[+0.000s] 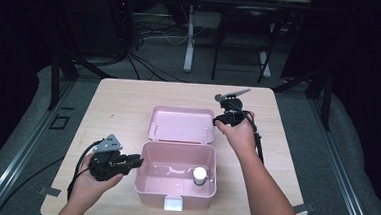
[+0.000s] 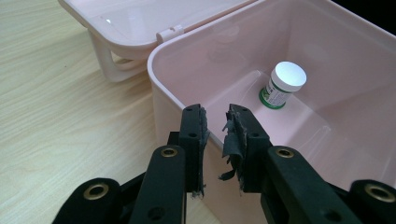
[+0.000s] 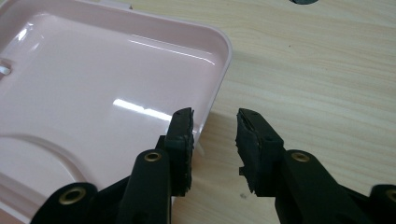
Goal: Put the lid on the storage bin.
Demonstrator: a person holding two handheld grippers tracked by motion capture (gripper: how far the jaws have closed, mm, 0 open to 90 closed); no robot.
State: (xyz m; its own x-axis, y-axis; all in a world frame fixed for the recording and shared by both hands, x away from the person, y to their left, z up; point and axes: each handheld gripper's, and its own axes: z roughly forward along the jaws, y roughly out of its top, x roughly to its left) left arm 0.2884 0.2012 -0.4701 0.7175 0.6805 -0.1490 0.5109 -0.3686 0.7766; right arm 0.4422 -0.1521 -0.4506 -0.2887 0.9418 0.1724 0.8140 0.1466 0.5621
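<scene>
Working: a person at a wooden table (image 1: 129, 96) handles a pink box (image 1: 148, 185) with 2 grippers
Box: near the table's front edge, at its middle, open
Lid: lid (image 1: 181, 123) hinged back flat behind the box, inner side up, toward the table's centre
Bottle: 1 small bottle (image 1: 200, 175) with a white cap stands upright inside the box, by its right wall; green band round the label's foot in the left gripper view (image 2: 280, 86)
Left gripper: left gripper (image 1: 136, 160) at the box's left wall, jaws astride the rim with a narrow gap; in its own view (image 2: 216, 126) the frayed pads flank the wall, and whether they press it cannot be told
Right gripper: right gripper (image 1: 220, 120) at the lid's right edge; in its own view (image 3: 215, 133) the jaws stand apart, 1 over the lid's rim (image 3: 223, 65), 1 over bare wood, nothing clamped
Hands: left hand (image 1: 91, 181) near the front-left corner; right forearm reaches in beside the box
</scene>
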